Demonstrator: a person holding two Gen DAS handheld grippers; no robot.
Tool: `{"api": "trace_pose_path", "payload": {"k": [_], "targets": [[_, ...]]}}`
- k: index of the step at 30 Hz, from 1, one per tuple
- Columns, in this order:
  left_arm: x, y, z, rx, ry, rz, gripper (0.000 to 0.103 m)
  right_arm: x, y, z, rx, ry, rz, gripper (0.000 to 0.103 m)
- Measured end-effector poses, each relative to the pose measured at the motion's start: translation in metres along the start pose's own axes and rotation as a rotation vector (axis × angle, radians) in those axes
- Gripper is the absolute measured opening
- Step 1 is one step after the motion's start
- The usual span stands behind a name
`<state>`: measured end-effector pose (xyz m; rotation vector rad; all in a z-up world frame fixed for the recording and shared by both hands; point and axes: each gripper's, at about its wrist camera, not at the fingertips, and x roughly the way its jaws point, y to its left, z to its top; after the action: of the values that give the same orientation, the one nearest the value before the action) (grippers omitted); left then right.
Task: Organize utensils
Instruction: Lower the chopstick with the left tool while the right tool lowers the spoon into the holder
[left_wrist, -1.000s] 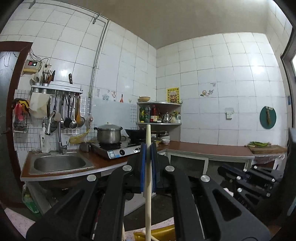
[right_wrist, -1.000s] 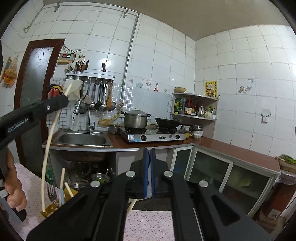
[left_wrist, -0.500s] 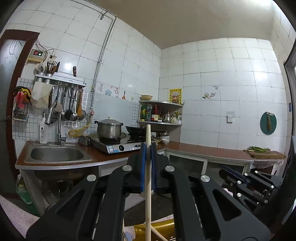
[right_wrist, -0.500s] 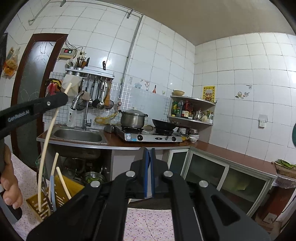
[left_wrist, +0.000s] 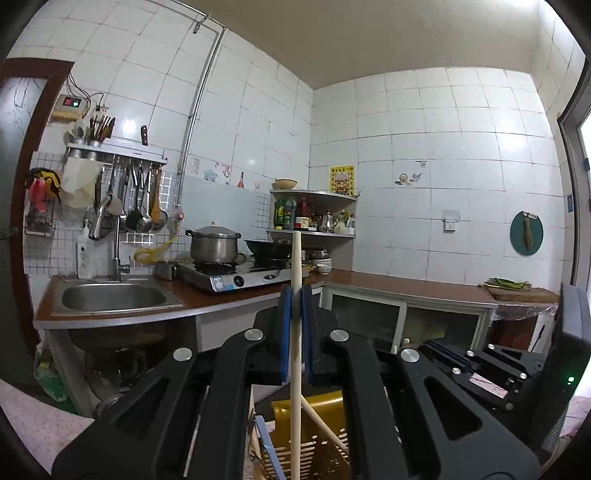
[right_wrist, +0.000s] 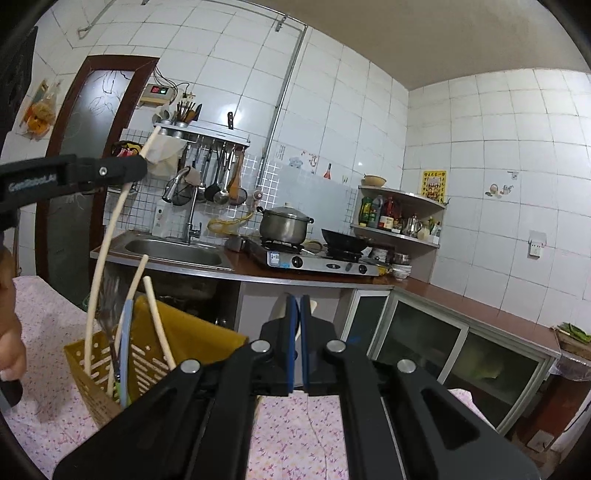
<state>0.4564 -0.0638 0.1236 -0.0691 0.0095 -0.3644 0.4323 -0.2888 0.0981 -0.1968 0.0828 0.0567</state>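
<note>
Left wrist view: left gripper clamped on upright chopstick, tip inside yellow basket at lower centre. Right gripper closed, apparently empty. Risk: off-vertical release tips chopstick over rim.

- pale wooden chopstick is standing upright, its lower end reaching down into the yellow slotted utensil basket.
- basket is sitting on the pink floral cloth, holding two more pale chopsticks, a light blue utensil and a fork, all leaning.
</note>
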Motion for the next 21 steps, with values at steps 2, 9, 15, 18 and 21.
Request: {"api": "trace_pose_path", "payload": {"k": [2, 9, 15, 18, 21], "targets": [[0.008, 0.001, 0.002, -0.007, 0.007, 0.006, 0.004, 0.0, -0.002, 0.001, 0.008, 0.001, -0.002, 0.003], [0.02, 0.002, -0.013, 0.002, 0.046, 0.015, 0.004, 0.003, -0.004, 0.0, 0.022, 0.004, 0.019, 0.002], [0.004, 0.007, -0.035, -0.012, 0.131, 0.009, 0.004, 0.003, -0.006, -0.01, 0.082, 0.049, 0.096, 0.003], [-0.005, 0.008, -0.04, -0.021, 0.163, 0.015, 0.004, 0.005, -0.007, -0.011, 0.122, 0.101, 0.163, 0.003], [-0.016, 0.008, -0.042, -0.043, 0.219, 0.023, 0.009, 0.006, -0.007, -0.016, 0.15, 0.172, 0.199, 0.005]]}}
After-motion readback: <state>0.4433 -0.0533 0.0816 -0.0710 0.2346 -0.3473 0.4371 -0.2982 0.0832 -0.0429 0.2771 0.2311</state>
